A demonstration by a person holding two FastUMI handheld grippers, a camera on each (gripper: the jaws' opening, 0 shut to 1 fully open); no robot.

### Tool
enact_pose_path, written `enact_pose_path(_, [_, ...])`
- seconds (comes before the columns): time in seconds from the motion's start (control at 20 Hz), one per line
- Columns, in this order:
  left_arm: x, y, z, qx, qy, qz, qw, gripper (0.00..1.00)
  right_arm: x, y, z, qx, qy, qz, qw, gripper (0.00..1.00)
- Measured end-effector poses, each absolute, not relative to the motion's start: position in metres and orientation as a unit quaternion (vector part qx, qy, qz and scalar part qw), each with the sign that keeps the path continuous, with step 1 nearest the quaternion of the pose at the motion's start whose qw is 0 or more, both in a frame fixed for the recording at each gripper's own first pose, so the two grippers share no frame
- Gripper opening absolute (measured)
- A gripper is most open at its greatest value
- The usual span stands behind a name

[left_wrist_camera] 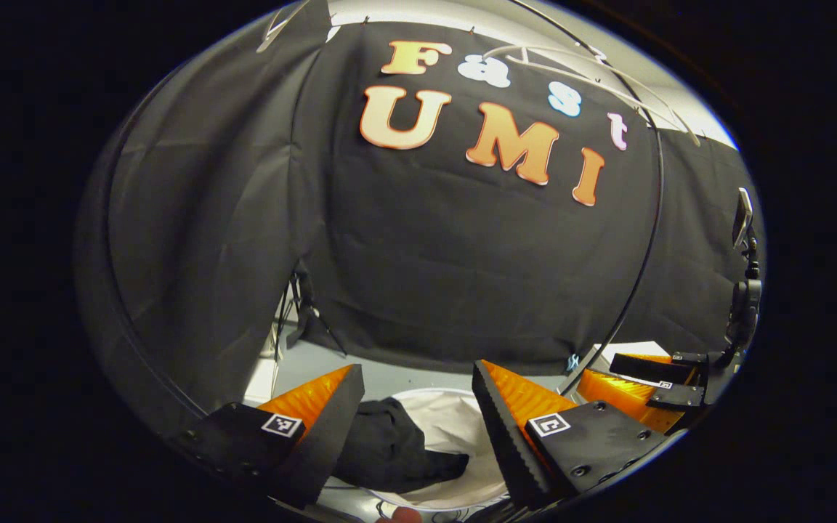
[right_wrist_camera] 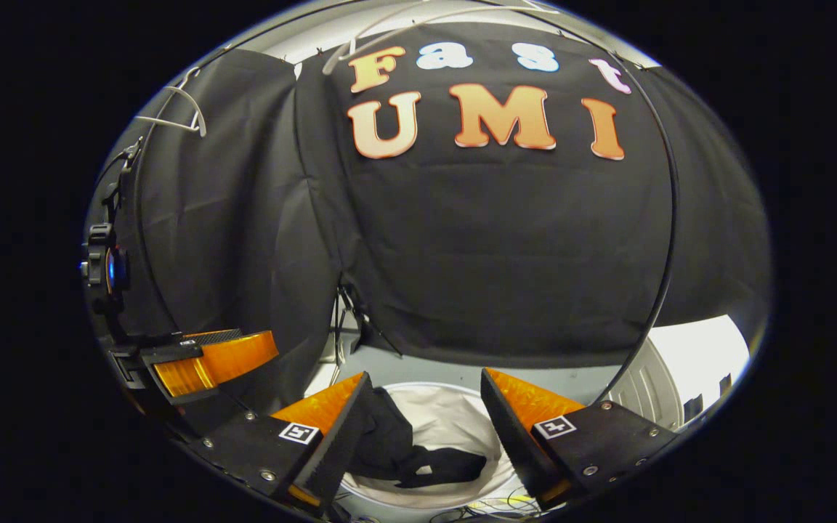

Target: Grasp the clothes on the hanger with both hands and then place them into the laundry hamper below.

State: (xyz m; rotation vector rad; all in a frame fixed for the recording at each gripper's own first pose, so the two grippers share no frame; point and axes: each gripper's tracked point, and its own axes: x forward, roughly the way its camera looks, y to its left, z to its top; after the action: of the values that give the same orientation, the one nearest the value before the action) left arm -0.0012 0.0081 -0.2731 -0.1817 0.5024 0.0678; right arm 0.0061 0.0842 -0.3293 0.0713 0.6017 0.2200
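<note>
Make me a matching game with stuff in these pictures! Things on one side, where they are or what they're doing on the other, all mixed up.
Things:
1. black clothes
2. white hanger
3. laundry hamper
4. left gripper

Places or states:
A. bare, up high near the top of the booth wall
B. open, fingers spread apart over the hamper
C. lying crumpled inside the hamper
D. white, low down below both grippers

Pairs: 1-C, 2-A, 3-D, 4-B
</note>
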Motion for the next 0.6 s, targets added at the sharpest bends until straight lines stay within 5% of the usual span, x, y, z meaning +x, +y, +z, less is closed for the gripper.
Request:
enact_pose_path(0.45, [0.012, -0.012, -0.165, -0.085, 0.151, 0.022, 0.985, 0.97, 0.026, 0.073, -0.203, 0.025, 0.187, 0.102, 0.977, 0.92])
enact_pose_path(0.5, [0.013, -0.012, -0.155, -0.087, 0.145, 0.018, 0.985, 1.0, 0.027, 0.07, -0.191, 0.023, 0.179, 0.101, 0.978, 1.0])
enact_pose_path(0.6, [0.017, -0.014, -0.136, -0.08, 0.134, 0.017, 0.988, 0.97, 0.031, 0.065, -0.172, 0.02, 0.163, 0.099, 0.981, 1.0])
